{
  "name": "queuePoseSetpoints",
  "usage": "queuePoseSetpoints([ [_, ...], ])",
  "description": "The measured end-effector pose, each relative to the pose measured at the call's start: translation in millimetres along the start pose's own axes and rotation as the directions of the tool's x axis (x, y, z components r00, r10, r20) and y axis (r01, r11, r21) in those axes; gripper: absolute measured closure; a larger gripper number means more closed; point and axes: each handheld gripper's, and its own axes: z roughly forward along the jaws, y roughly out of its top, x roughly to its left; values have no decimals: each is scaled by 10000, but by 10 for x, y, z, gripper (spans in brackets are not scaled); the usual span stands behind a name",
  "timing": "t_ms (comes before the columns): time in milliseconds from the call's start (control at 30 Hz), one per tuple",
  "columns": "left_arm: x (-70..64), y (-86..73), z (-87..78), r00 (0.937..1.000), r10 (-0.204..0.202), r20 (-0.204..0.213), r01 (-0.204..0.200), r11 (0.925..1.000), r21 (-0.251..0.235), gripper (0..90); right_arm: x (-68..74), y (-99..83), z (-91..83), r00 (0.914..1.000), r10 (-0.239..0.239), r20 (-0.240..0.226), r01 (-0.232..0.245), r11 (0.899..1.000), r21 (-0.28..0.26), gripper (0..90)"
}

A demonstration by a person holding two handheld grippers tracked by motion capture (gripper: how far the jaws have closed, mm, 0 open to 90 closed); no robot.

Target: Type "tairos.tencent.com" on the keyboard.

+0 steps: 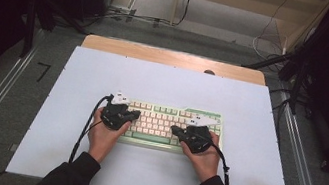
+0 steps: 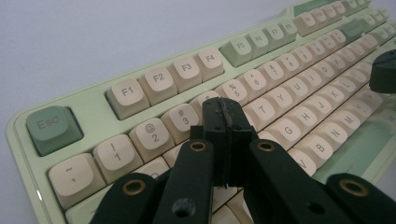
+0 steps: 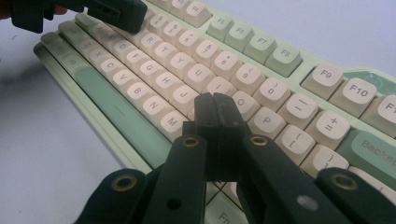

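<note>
I see the keyboard [image 1: 162,122], green-cased with cream keys, lying flat at the middle of the white worktop [image 1: 71,122]. My left gripper [image 1: 134,114] hovers over its left half, fingers [image 2: 219,122] pressed together above the number row near the 4 key. My right gripper [image 1: 174,130] sits over the right half, fingers [image 3: 215,112] also pressed together, near the K and L keys.

Each black hand-held gripper [image 1: 134,114] has brass-ringed screw holes, a trailing black cable; the sleeves [image 1: 68,176] are dark.
</note>
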Motion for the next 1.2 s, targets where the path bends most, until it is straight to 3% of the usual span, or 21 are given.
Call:
queuePoseSetpoints([
  [233,-10,-13,24,10000,-2,26,1,9999,150,900,3,0,3,10000,9,9,-9,10000,13,878],
  [400,-26,7,-27,10000,14,68,-12,9995,-315,900,6,0,7,10000,10,-4,-10,10000,2,879],
  [600,-12,12,-47,9996,-139,236,148,9992,-377,900,30,16,14,9999,-37,-98,37,10000,-34,878],
  [1200,35,18,-93,9997,-222,49,224,9980,-591,900,175,88,144,9979,-360,-545,362,9993,35,879],
])
